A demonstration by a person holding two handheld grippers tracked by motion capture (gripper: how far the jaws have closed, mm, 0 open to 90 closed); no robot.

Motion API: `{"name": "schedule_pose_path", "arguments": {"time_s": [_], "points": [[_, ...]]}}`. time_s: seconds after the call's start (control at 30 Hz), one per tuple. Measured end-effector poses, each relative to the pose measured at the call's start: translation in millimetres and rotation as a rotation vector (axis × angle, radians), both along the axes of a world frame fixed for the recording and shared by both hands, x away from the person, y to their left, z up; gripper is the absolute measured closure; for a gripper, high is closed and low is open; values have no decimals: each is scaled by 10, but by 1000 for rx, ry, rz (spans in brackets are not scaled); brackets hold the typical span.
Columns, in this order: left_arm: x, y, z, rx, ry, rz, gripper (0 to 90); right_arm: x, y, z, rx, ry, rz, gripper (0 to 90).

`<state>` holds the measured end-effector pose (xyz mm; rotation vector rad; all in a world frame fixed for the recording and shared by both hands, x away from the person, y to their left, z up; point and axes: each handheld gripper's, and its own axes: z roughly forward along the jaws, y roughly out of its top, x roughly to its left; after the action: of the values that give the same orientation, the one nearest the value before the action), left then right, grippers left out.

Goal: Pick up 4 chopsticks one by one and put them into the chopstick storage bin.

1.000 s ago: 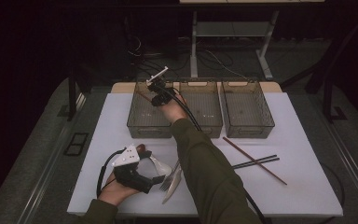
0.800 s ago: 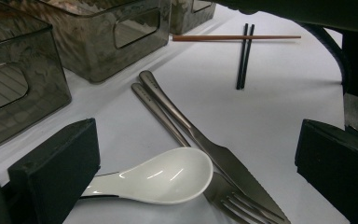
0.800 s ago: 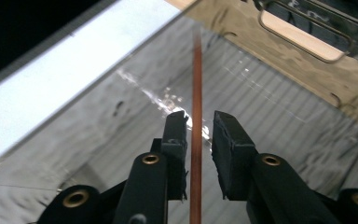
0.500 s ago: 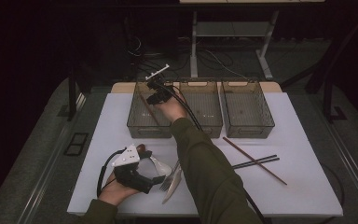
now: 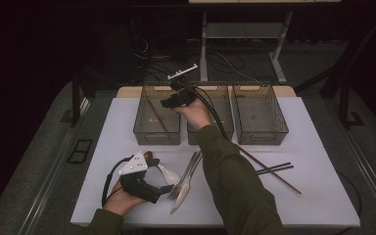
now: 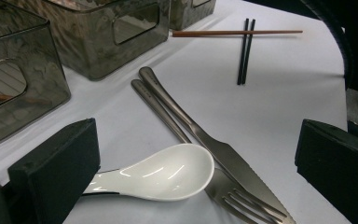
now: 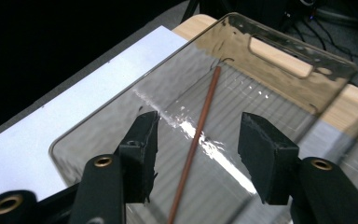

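- Step in hand: sorting cutlery into the trays; your right gripper [image 5: 169, 104] hovers over the left tray [image 5: 139, 129]; its jaws have just been opening and stand apart with nothing between them
- The brown chopstick [image 7: 196, 140] lies loose on that tray's floor, below the gap between the jaws, not touched by either pad; I read that drop as done
- Its twin, the second brown chopstick [image 5: 269, 169], lies on the bench [image 5: 323, 196] right of your sleeve, just beside the black chopstick pair [image 5: 274, 168]
- Your left gripper [image 5: 164, 191] rests low on the bench near the front edge; jaws wide open, holding nothing; the white spoon [image 6: 168, 173] lies between them, handle close by the left pad, whether touching I can't tell
- Knife [image 6: 205, 140] and fork [image 6: 182, 135] lie side by side, the spoon's bowl resting over them
- Next, I'd say: lift the right gripper clear of the tray wall, swing back for the second brown chopstick; it's thin and flat on the bench, so come down square across it and close near its middle
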<state>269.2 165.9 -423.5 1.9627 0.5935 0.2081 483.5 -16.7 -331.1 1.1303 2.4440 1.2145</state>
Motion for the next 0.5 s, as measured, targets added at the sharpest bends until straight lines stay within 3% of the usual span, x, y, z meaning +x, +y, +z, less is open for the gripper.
{"name": "schedule_pose_path", "arguments": {"time_s": [0.23, 0.5], "points": [[5, 1, -6, 9, 5, 4, 0, -206, -365, 56, 35, -32, 11, 446], [16, 18, -15, 2, 14, 10, 0, -452, -769, 0, 57, -47, 2, 431]]}}
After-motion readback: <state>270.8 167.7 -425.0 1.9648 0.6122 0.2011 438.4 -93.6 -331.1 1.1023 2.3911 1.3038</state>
